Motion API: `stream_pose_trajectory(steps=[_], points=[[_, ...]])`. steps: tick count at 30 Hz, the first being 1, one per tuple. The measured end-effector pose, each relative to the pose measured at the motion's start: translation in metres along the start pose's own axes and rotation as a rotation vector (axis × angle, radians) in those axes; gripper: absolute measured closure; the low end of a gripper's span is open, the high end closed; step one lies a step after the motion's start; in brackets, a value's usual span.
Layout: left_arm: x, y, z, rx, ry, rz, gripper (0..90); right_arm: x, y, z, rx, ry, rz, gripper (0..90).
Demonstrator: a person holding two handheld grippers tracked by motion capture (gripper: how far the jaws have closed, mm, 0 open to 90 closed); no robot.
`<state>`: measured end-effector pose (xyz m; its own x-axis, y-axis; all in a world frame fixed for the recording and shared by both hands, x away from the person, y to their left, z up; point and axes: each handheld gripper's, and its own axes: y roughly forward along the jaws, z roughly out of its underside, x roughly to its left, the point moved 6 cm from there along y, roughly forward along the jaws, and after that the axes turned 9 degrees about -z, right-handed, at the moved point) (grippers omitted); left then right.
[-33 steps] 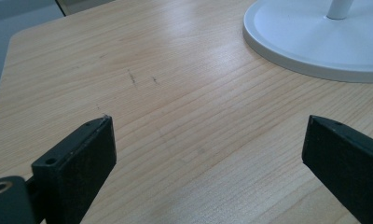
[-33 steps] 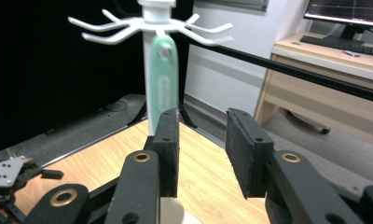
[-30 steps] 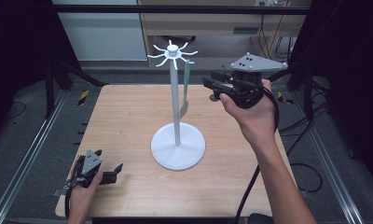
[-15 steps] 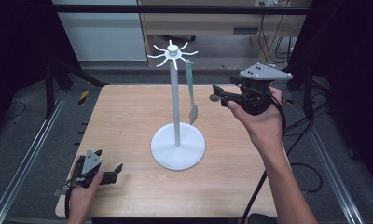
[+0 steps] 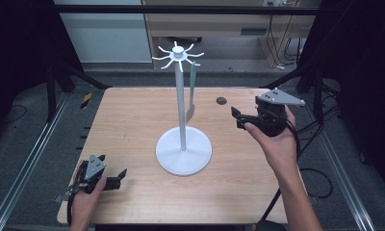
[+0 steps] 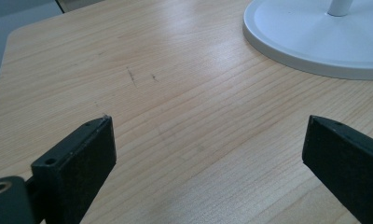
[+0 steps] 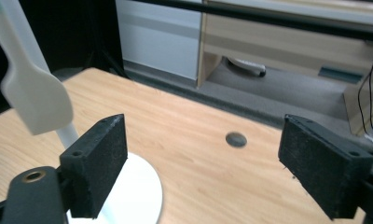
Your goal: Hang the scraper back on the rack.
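The right gripper was held above the right half of the wooden table, its black jaws spread wide apart with nothing between them. In the right gripper view those jaws framed bare tabletop and a small dark hole in the wood; the gripper touched nothing. The right hand gripped its body from below, with the grey three-cornered plate on top.

The left gripper lay low at the table's near left corner, held by the left hand. Its jaws also stood wide open and empty, just over the wood grain in the left gripper view.

A white utensil stand stood upright at the middle of the table: a round flat base, a thin pole, and a crown of short radiating hooks at the top. From one hook on the right side hung a pale spatula, its blade pointing down, hanging free beside the pole and clear of the base. It appeared blurred at the upper left of the right gripper view, well apart from the jaws.
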<state>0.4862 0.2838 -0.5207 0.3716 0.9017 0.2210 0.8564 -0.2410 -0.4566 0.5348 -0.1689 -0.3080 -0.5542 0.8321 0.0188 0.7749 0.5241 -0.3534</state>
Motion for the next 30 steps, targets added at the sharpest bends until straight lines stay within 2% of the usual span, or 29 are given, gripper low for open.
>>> stream_pose_trajectory(steps=[10,11,12,23,30], points=[[0.001,0.000,0.000,0.001,-0.003,-0.002,2.3,-0.010,0.005,0.057,0.052,0.039,0.027,12.3],[0.001,0.000,0.000,0.001,-0.003,-0.003,2.3,-0.010,0.007,0.068,0.065,0.048,0.027,12.1],[0.001,0.000,0.000,0.000,-0.003,-0.003,2.3,-0.010,0.007,0.068,0.065,0.048,0.027,12.1],[0.002,0.000,0.001,0.000,-0.004,-0.005,2.3,-0.007,0.025,0.125,0.161,0.081,0.026,12.0],[0.002,0.000,0.001,0.000,-0.005,-0.005,2.3,-0.003,0.034,0.146,0.199,0.093,0.016,12.1]])
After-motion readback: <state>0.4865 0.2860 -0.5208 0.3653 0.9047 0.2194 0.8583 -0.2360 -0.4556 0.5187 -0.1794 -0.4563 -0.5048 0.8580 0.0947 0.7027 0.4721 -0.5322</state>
